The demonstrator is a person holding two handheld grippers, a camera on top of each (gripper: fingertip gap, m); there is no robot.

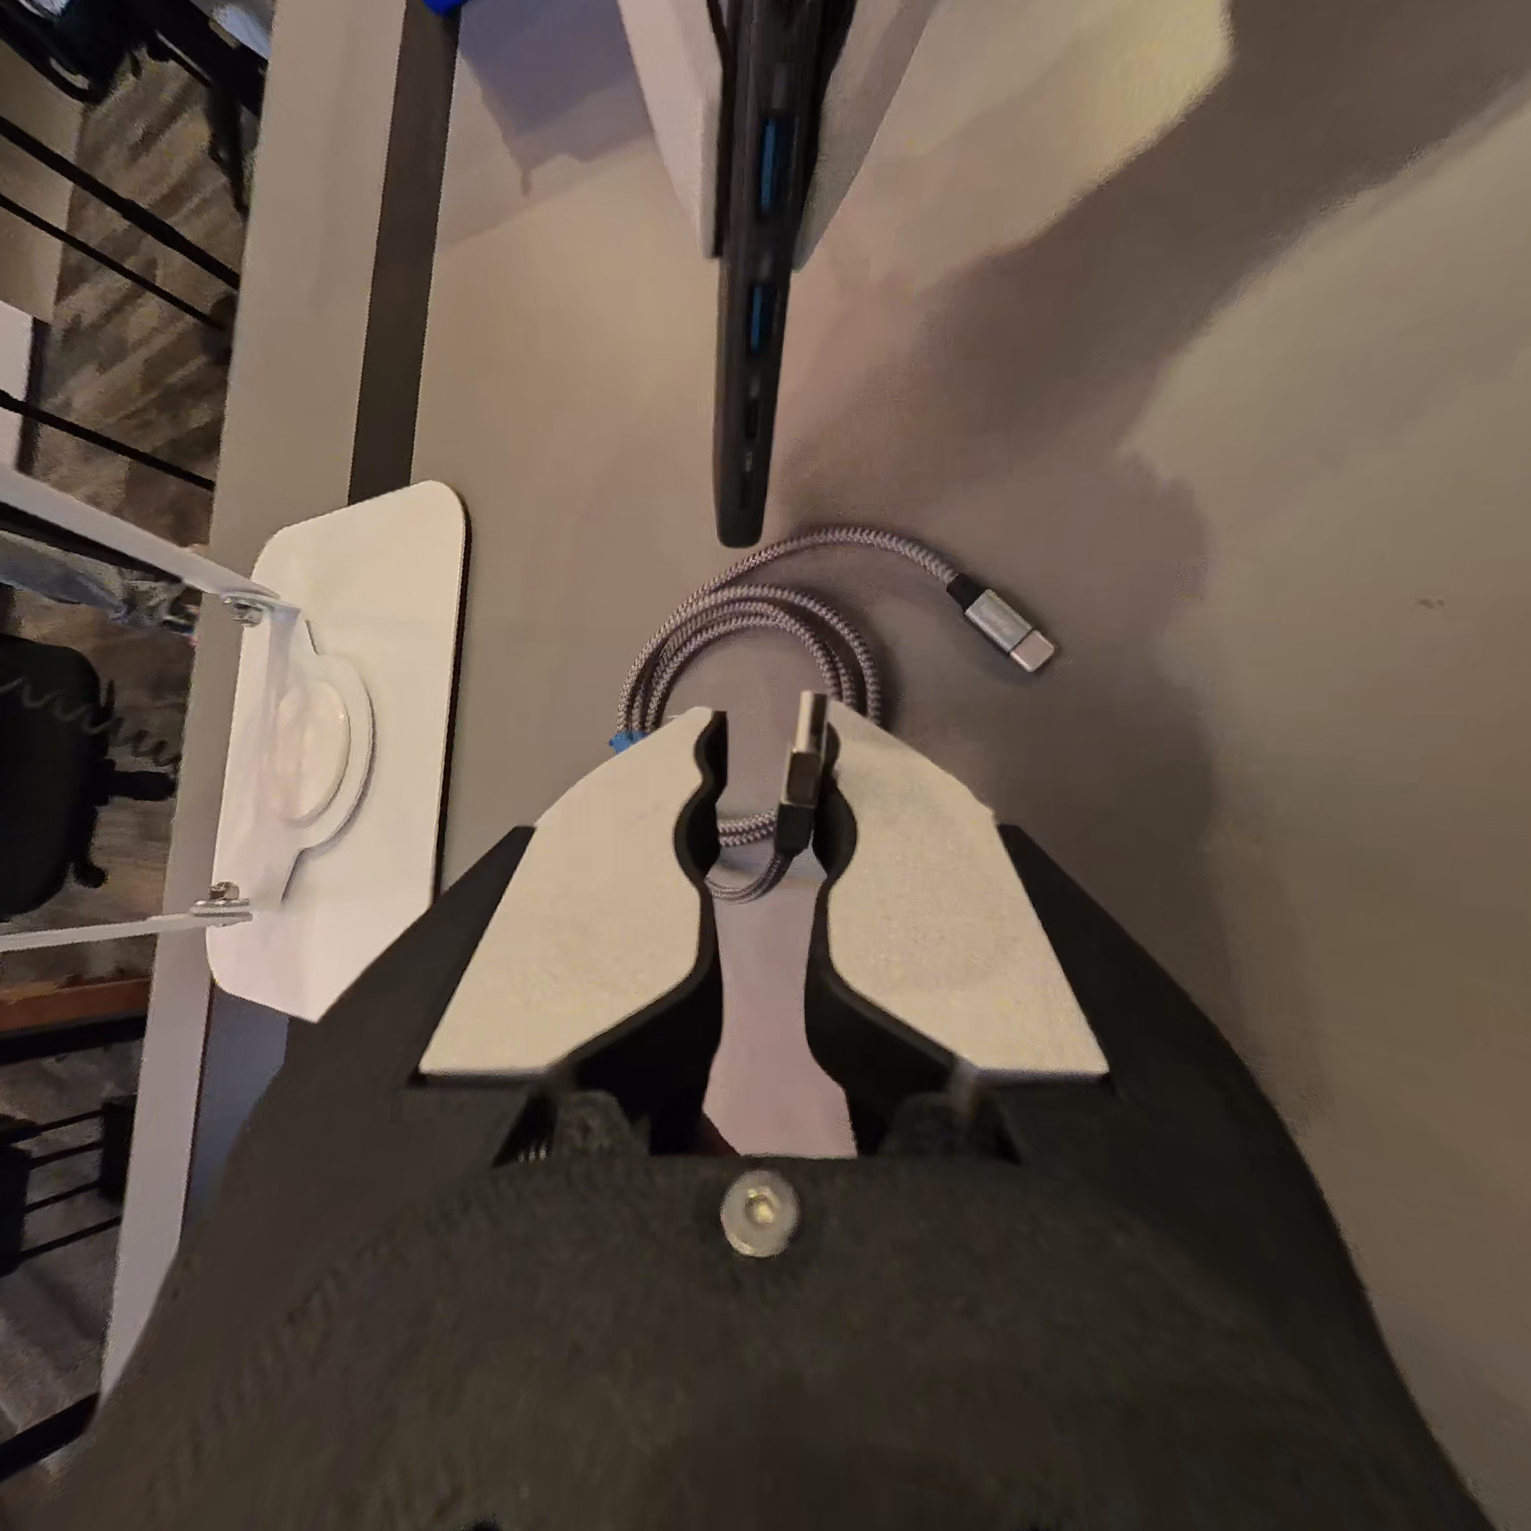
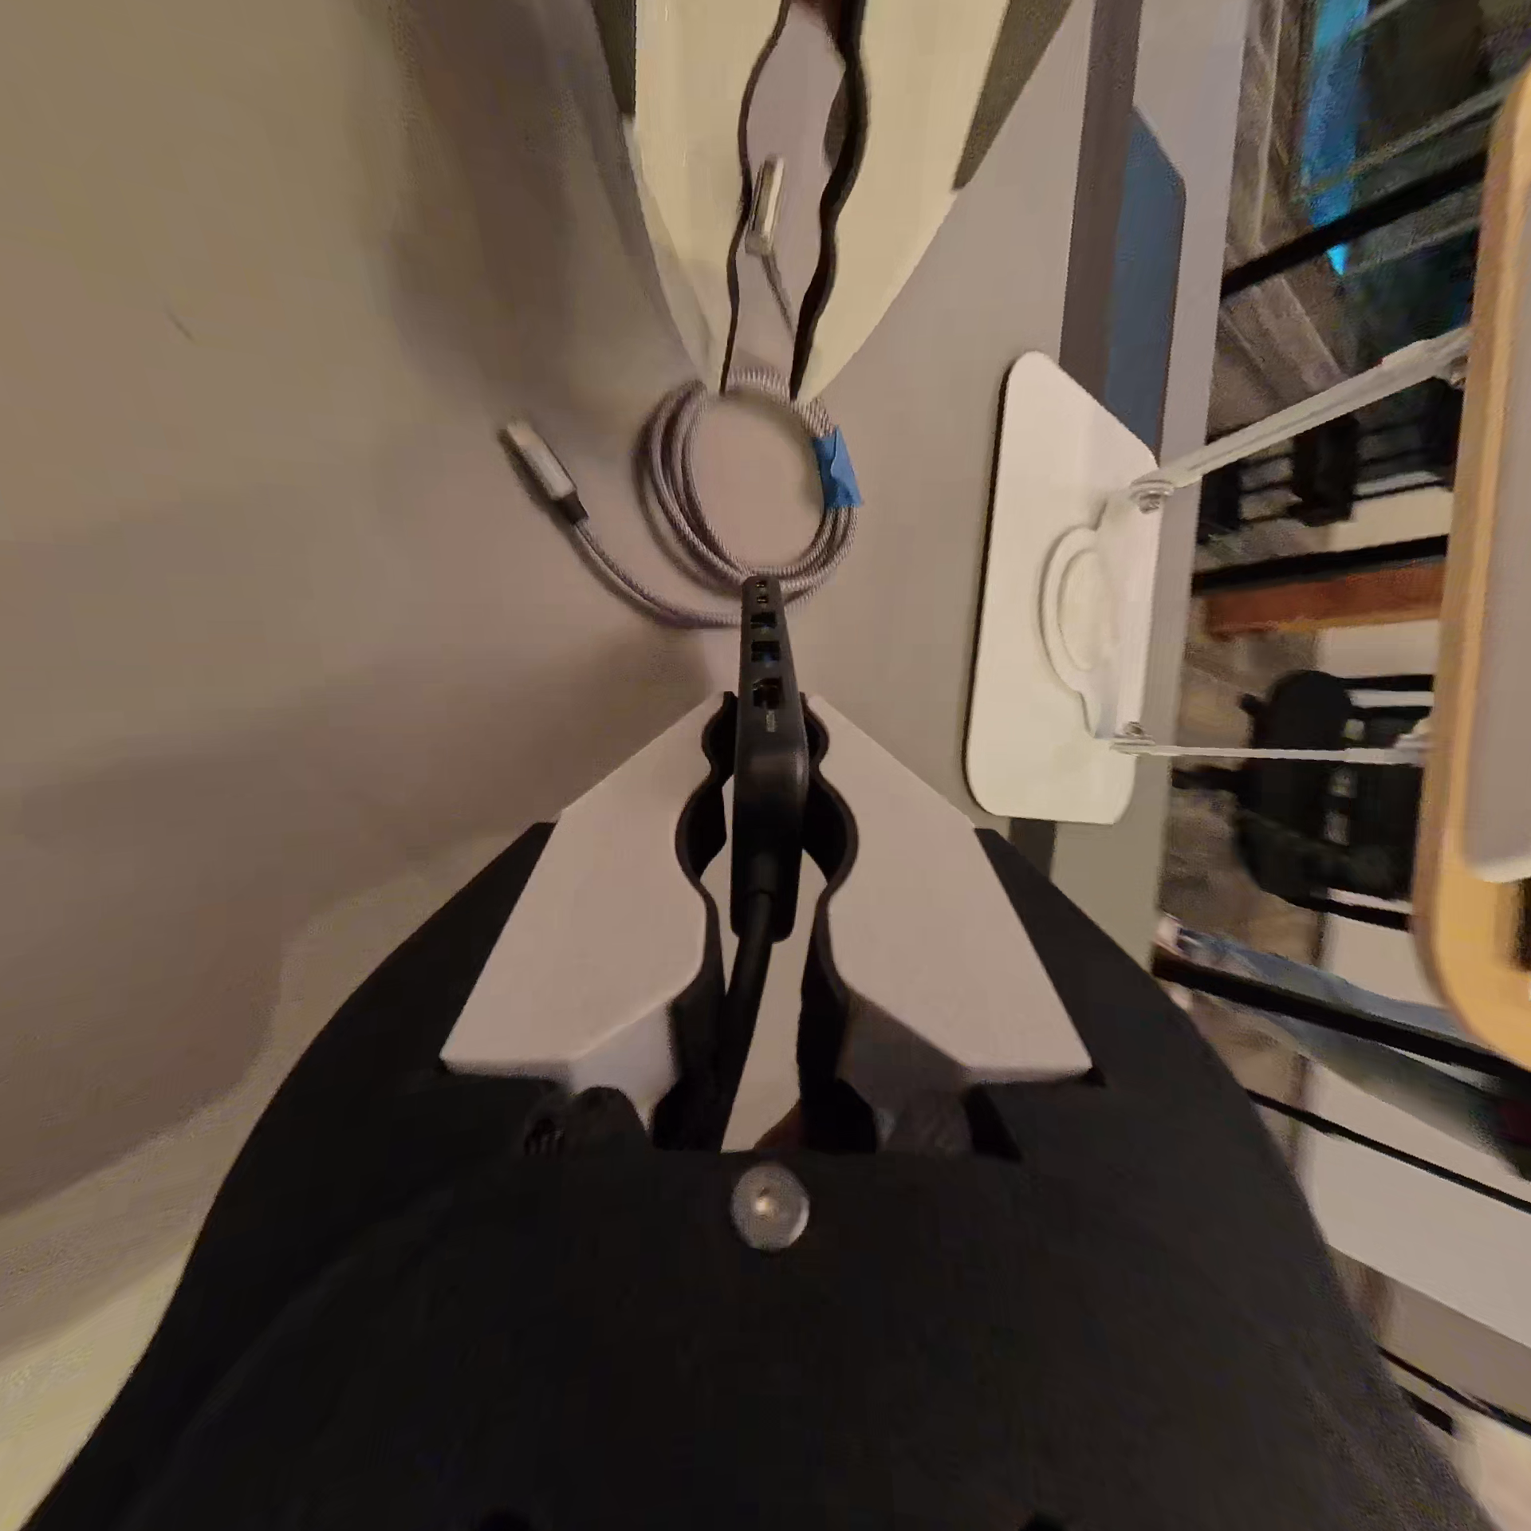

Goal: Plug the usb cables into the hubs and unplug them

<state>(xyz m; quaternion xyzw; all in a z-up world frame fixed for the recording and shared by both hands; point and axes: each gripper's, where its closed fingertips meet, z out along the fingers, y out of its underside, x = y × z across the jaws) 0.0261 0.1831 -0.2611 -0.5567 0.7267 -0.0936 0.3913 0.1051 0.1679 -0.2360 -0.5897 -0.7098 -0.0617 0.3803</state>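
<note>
No legible text, labels, brands, numbers or signs in either wrist view. Surfaces checked: dark hub (image 2: 764, 746), braided cable (image 1: 746, 630) with its silver connectors, blue tape (image 2: 837, 470) on the coil, white plate (image 1: 364, 746). All read blank or too blurred.

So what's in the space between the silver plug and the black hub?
Only bare grey table behind that gap. In the left wrist view, the silver plug points toward the black hub, and the coiled cable lies below.

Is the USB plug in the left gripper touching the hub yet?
Apart. The left wrist view shows the plug in the left gripper, with open table and a stretch of cable between its tip and the hub.
</note>
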